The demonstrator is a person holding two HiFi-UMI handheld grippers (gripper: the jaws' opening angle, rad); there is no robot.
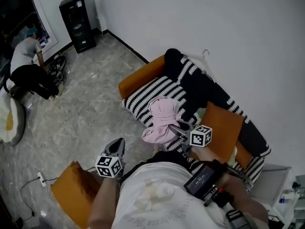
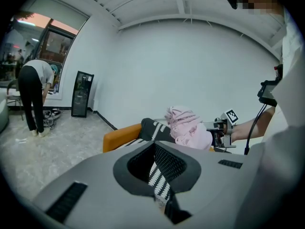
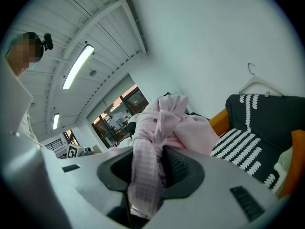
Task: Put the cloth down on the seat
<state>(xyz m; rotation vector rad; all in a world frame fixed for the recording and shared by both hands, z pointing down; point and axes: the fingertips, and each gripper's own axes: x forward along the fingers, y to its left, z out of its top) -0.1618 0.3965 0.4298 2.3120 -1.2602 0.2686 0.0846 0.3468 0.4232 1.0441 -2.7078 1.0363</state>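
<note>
A pink cloth hangs bunched over the front of the sofa seat, whose cover is striped black and white. My right gripper is shut on it from the right. In the right gripper view the cloth fills the gap between the jaws of that gripper and piles up above them. My left gripper hovers over the floor, left of the sofa's front edge and apart from the cloth. Its jaws stand slightly apart with nothing held, and the striped cover shows through the gap. From there the cloth is seen ahead.
The sofa has an orange armrest and an orange cushion at the right. An orange stool stands by my left arm. A person bends over at the far left, near a black speaker. A cable and a power strip lie on the floor.
</note>
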